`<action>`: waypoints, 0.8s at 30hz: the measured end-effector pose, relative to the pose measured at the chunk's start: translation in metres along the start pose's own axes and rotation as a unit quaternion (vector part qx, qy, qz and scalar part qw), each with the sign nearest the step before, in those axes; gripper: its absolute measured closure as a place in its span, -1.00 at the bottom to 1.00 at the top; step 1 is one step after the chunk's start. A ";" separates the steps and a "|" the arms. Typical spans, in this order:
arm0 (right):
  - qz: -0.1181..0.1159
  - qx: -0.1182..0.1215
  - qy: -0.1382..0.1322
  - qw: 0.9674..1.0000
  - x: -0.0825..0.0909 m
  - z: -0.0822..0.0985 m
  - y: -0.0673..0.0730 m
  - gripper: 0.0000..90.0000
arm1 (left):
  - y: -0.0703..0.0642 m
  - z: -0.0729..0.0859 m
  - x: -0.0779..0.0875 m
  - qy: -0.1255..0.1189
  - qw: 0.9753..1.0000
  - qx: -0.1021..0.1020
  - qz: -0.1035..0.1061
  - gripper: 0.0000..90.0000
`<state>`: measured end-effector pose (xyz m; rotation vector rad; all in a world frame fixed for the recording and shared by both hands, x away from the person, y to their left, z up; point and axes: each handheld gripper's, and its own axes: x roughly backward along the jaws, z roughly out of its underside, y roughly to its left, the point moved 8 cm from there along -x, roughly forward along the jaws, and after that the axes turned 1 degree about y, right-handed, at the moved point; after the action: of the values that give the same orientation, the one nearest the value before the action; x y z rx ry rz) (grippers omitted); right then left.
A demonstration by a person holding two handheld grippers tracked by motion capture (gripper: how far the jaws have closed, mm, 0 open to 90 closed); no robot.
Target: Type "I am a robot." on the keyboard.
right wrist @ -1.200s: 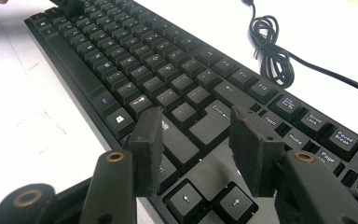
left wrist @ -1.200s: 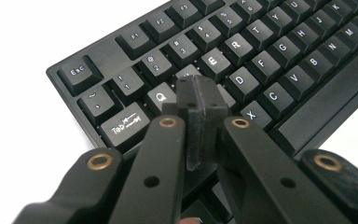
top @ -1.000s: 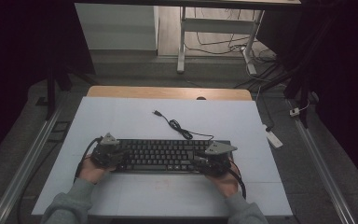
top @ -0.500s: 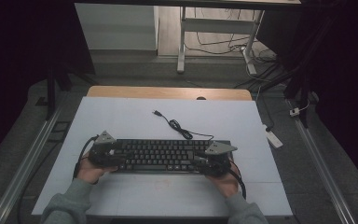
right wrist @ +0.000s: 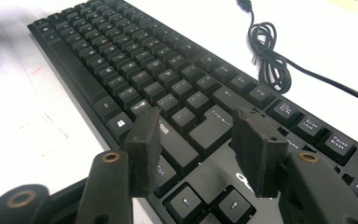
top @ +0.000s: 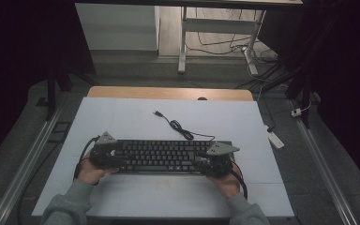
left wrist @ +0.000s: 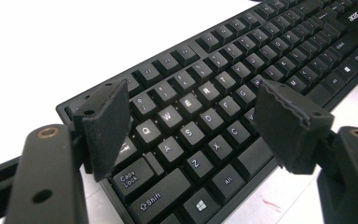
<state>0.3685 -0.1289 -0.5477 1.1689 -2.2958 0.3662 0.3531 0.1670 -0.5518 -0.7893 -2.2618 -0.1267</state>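
Left gripper [left wrist: 191,121], jaws just opened wide, hovers over the keyboard [top: 161,156] left edge; right gripper [right wrist: 198,149] gapes empty over its right end, white table [top: 122,122] free beyond

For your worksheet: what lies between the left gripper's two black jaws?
In the left gripper view, the black plastic keyboard: its left-end keys lie under the open left gripper, untouched.

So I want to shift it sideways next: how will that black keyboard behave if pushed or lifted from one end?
The keyboard looks like a long rigid slab lying flat, so it should slide as one piece and not roll. Pushed at one end, it would probably pivot. Its coiled cable is floppy and would likely drag behind.
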 end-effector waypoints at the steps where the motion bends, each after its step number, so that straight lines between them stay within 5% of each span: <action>1: 0.000 0.000 -0.002 1.000 0.000 -0.001 0.000 0.15 | 0.000 0.000 0.000 0.001 1.000 0.000 0.000 -0.40; 24: -0.027 0.010 -0.019 0.999 -0.009 -0.029 0.017 0.03 | -0.001 0.001 -0.002 0.008 1.000 -0.004 0.001 -0.48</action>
<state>0.3693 -0.0993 -0.5289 1.2548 -2.2933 0.3511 0.3530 0.1649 -0.5536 -0.7911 -2.2470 -0.1400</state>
